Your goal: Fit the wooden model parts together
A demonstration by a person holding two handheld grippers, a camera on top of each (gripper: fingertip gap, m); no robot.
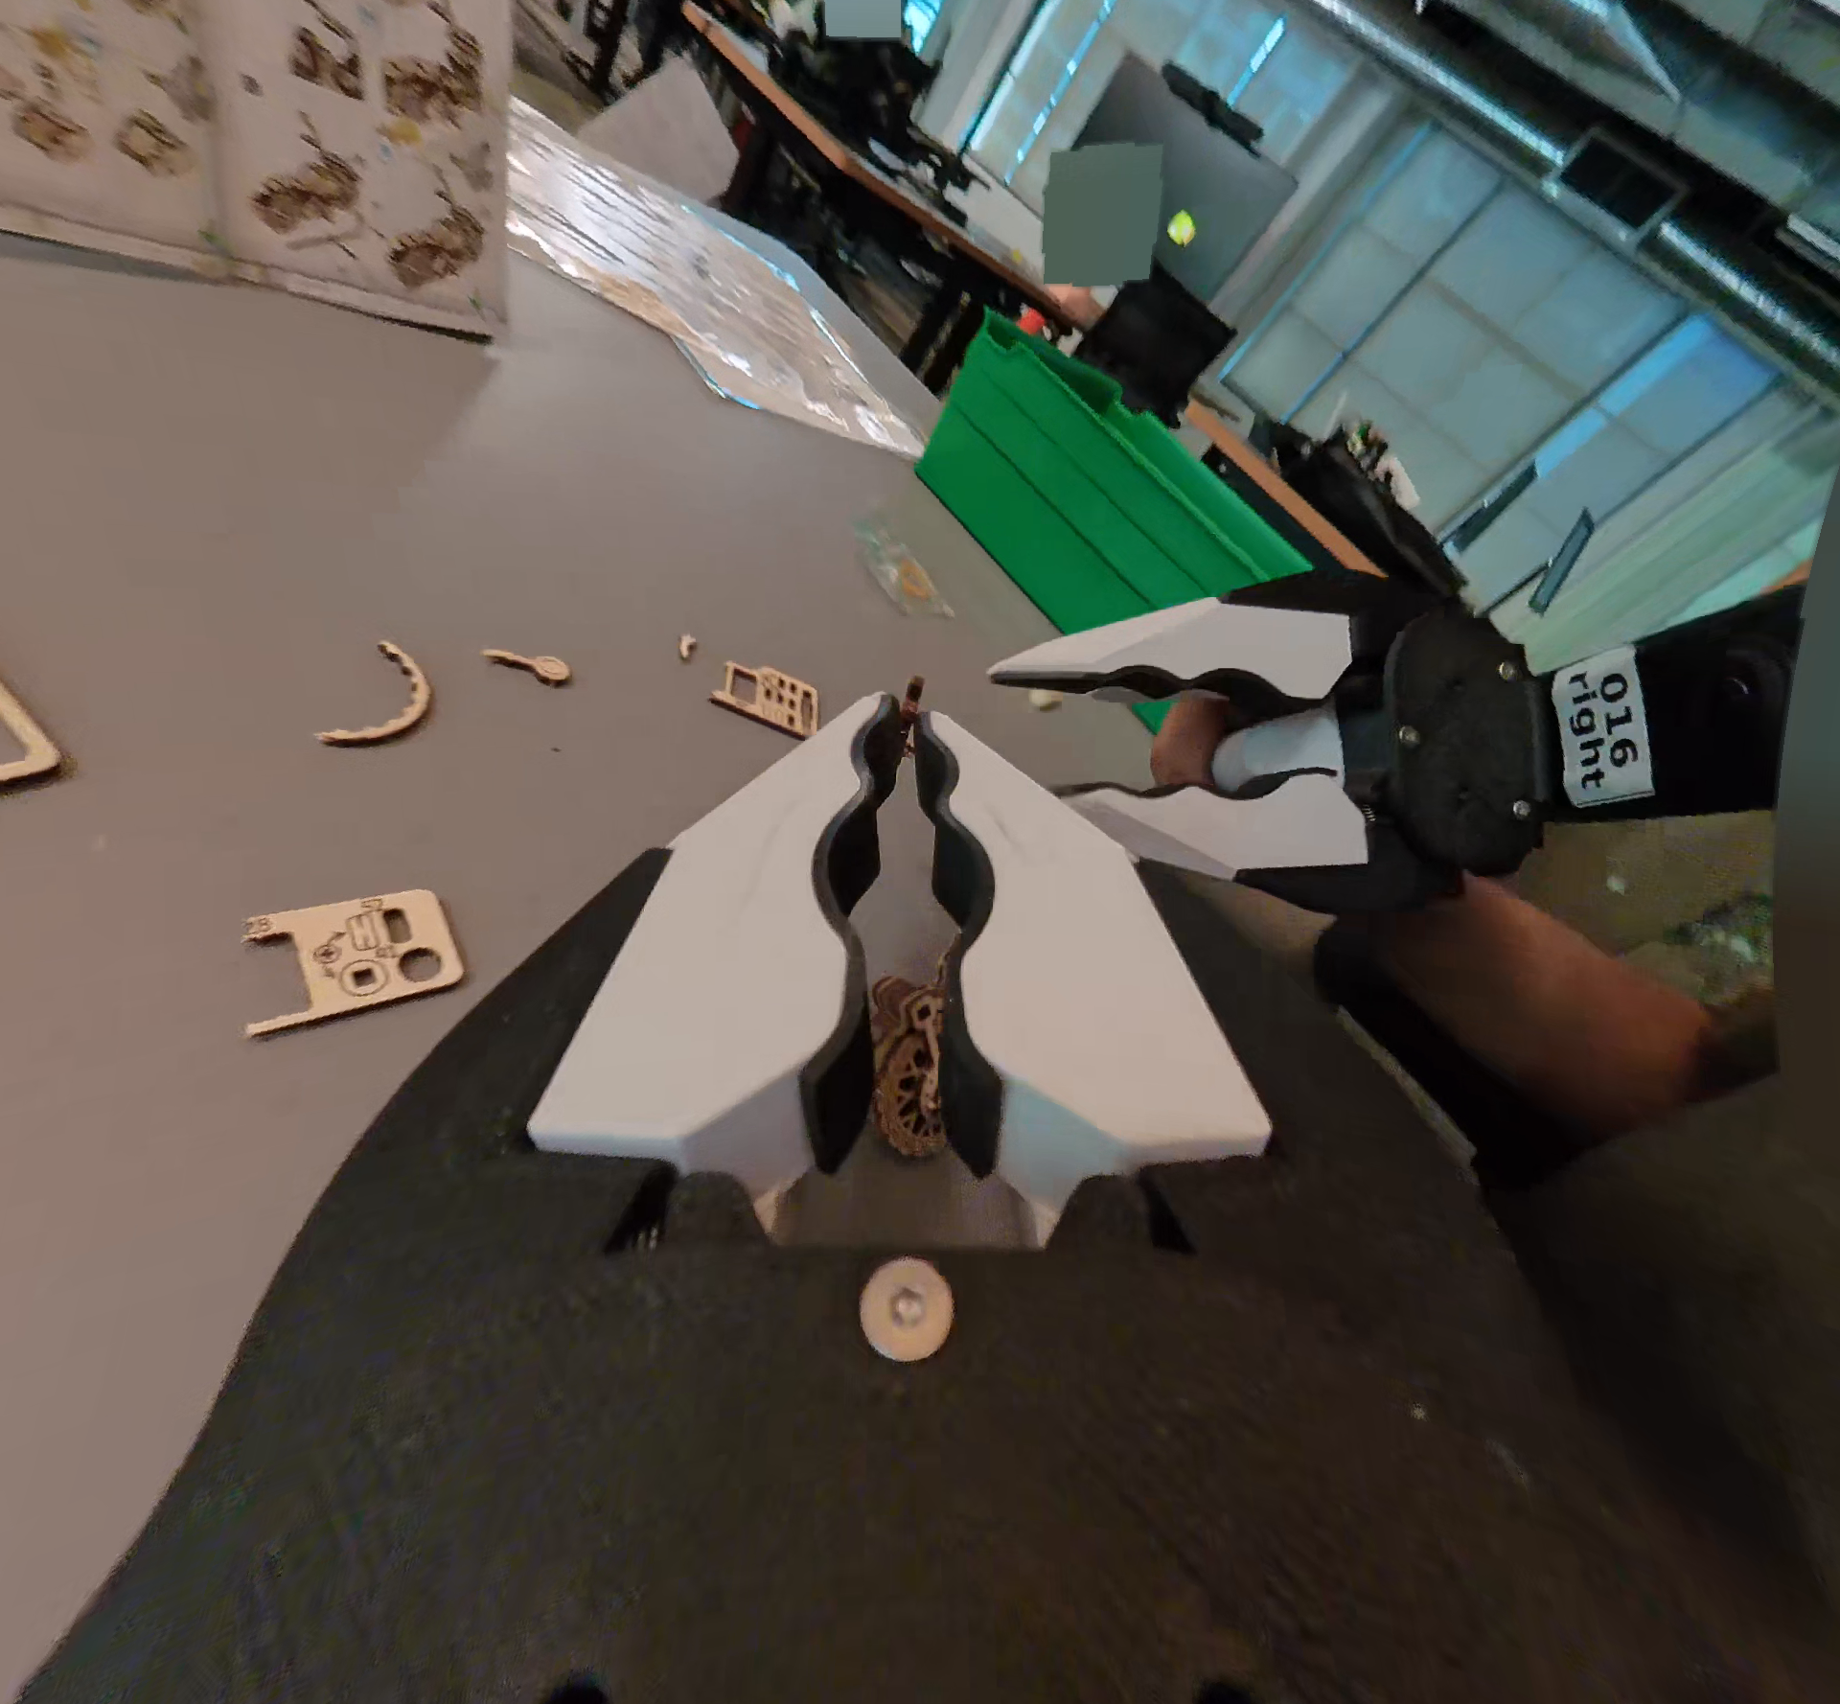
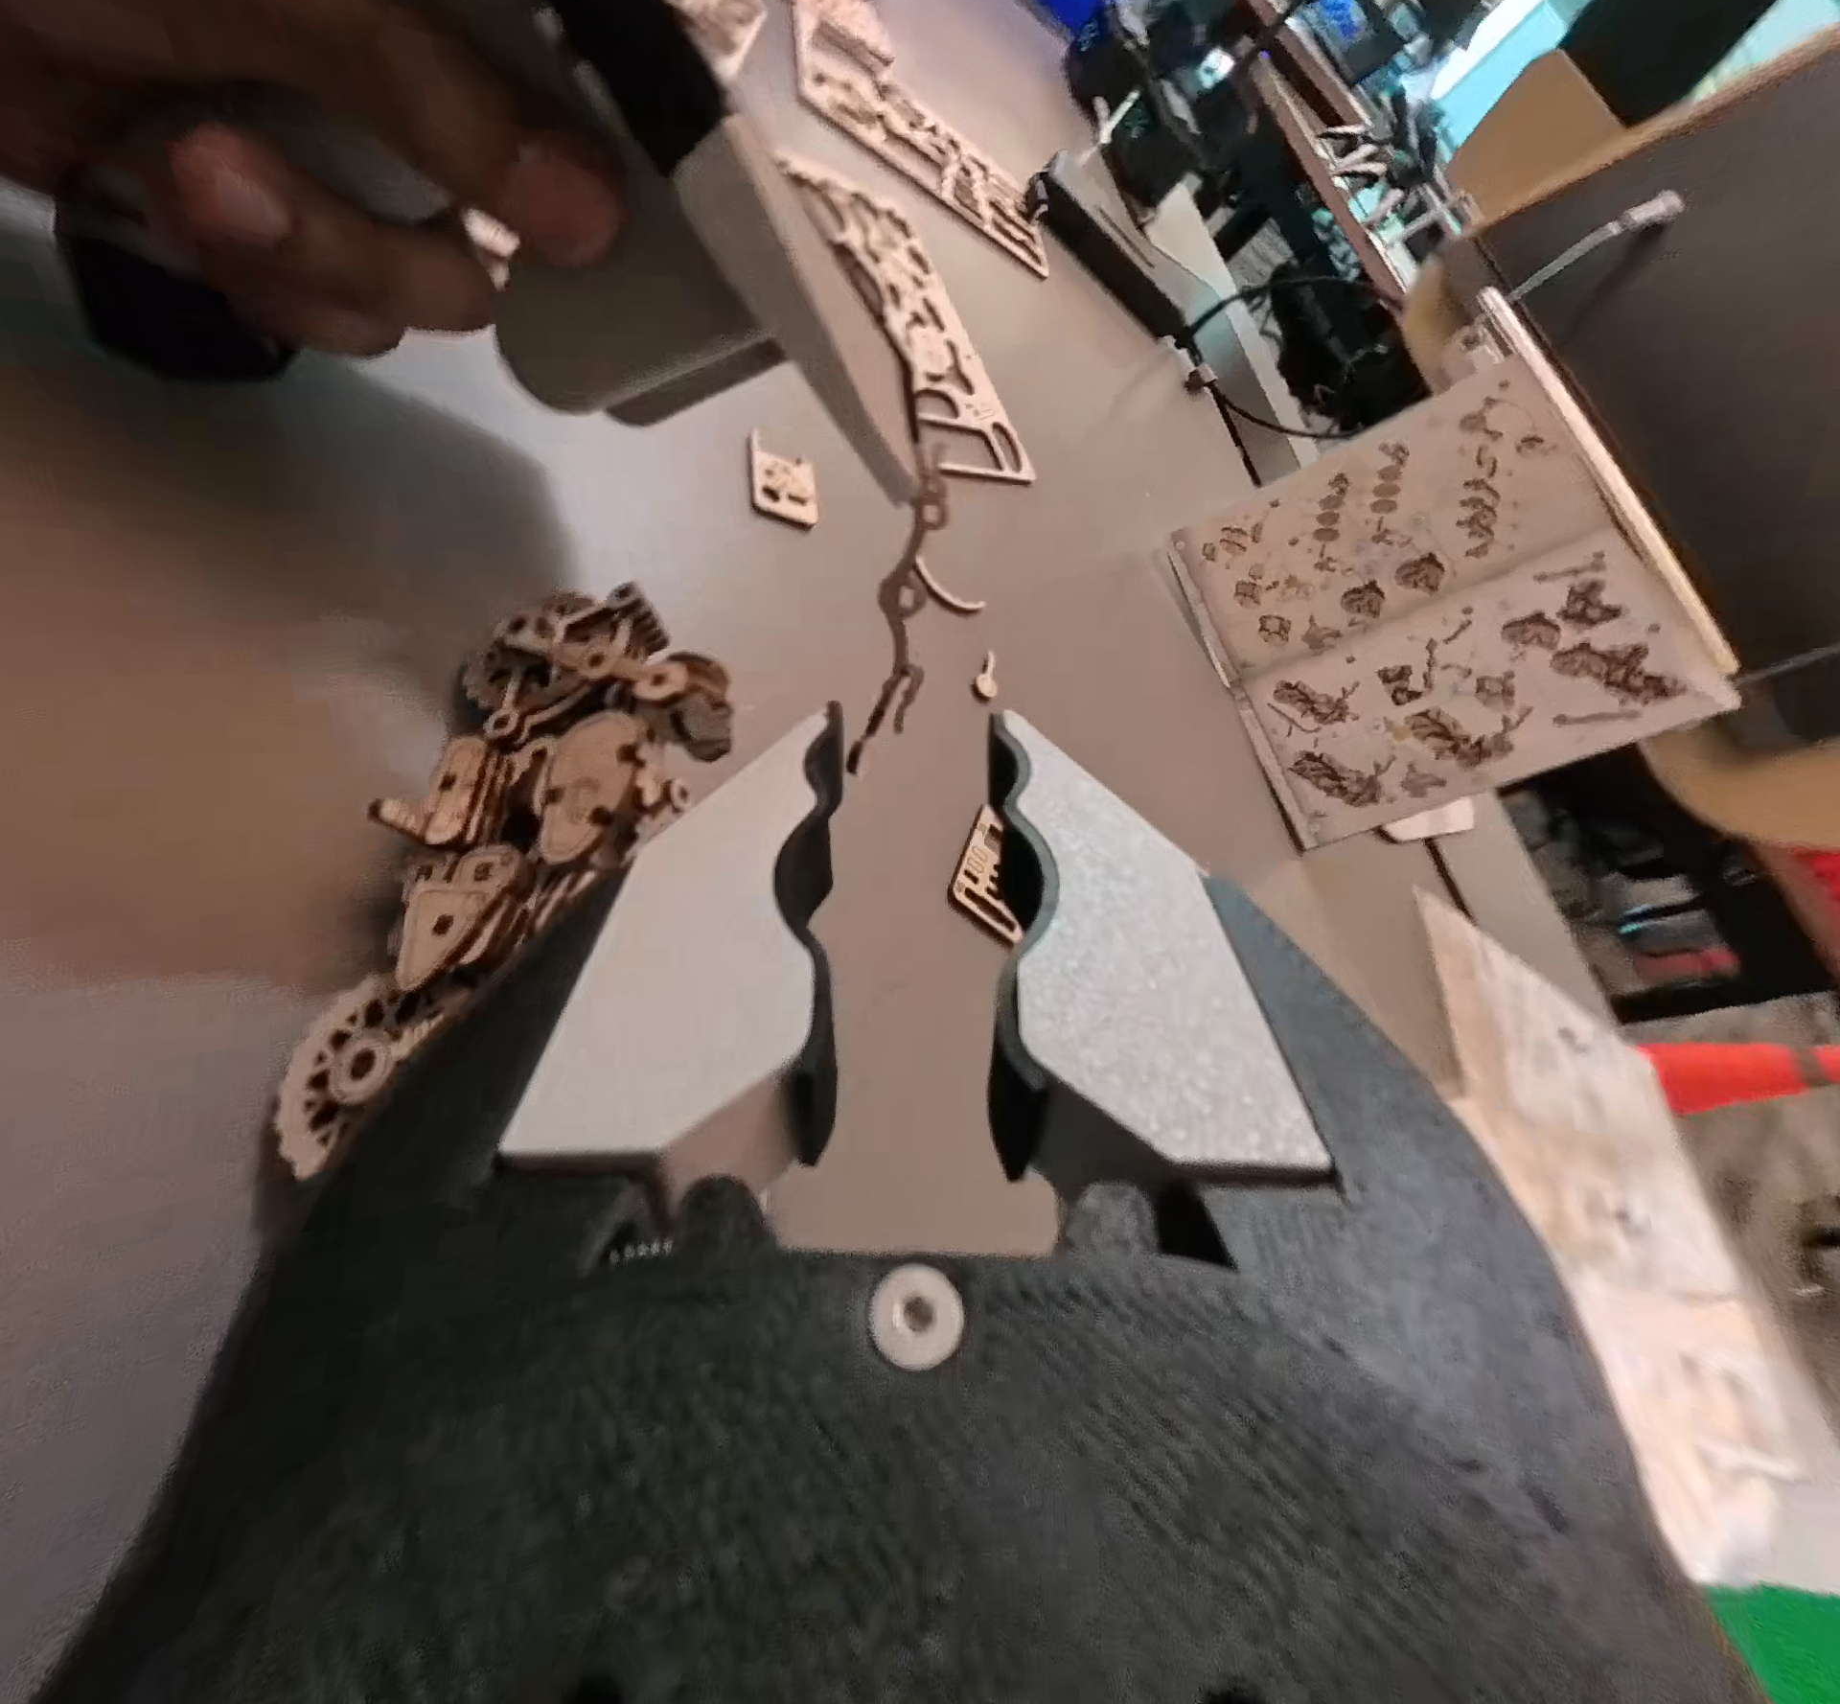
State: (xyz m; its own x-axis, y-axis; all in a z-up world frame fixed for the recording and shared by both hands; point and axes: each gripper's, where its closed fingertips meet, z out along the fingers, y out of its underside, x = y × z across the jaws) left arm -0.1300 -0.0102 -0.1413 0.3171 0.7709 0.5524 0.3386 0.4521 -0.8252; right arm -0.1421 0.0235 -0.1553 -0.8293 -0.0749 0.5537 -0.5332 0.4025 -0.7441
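Observation:
My left gripper (image 1: pixel 908 722) is shut on a thin dark wavy wooden strip (image 1: pixel 913 695) at its tips. In the right wrist view the strip (image 2: pixel 908 606) hangs down from the left gripper (image 2: pixel 908 486), above the grey table. The part-built wooden model (image 2: pixel 538 790), with gears and a wheel, lies left of my right gripper (image 2: pixel 916 725). It also shows through the left jaw gap (image 1: pixel 908 1069). My right gripper is open and empty, with the strip's lower end just ahead of its left fingertip. In the left wrist view the right gripper (image 1: pixel 1035 735) sits open, close to the right.
Loose parts lie on the table: an arc (image 1: pixel 383 700), a key-shaped piece (image 1: pixel 528 663), a grid piece (image 1: pixel 772 695), a slotted plate (image 1: pixel 358 959). Part sheets (image 2: pixel 916 123) lie farther back. An instruction booklet (image 2: pixel 1444 621) stands at the right, and a green bin (image 1: pixel 1075 501) beyond the table edge. The slotted plate (image 1: pixel 358 959) sits 11 centimeters or so from the ends of my left fingers. It is also in sight in the right wrist view (image 2: pixel 776 479).

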